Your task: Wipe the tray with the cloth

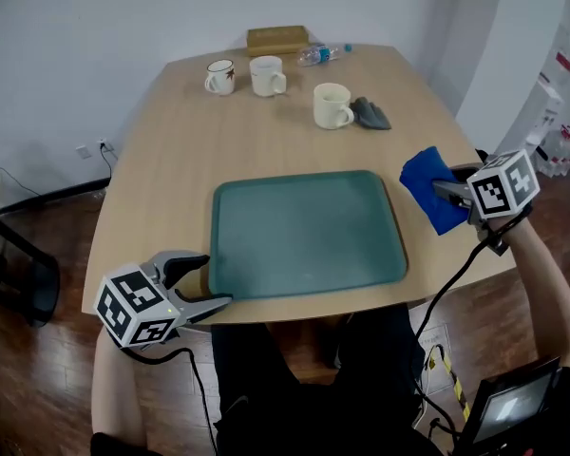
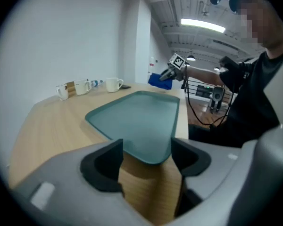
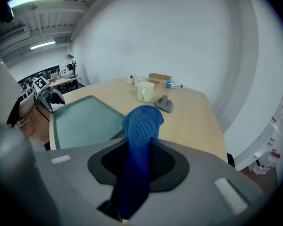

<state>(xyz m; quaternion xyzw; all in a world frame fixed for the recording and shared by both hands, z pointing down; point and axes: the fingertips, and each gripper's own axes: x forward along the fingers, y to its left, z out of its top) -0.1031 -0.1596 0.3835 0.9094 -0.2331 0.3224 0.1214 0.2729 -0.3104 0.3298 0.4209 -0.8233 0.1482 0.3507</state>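
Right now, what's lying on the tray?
Nothing: the tray shows a bare green surface. The blue cloth hangs clamped in the right tool, beyond the tray's right edge. The open left tool brackets the near left corner, covering a bit of rim there.

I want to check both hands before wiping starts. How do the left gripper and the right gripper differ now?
The left gripper is open and empty; the right gripper is shut on the blue cloth. The left gripper's jaws stand apart at the near left corner of the tray; the right gripper is beside the tray's right edge, over the table. Both point toward the tray.
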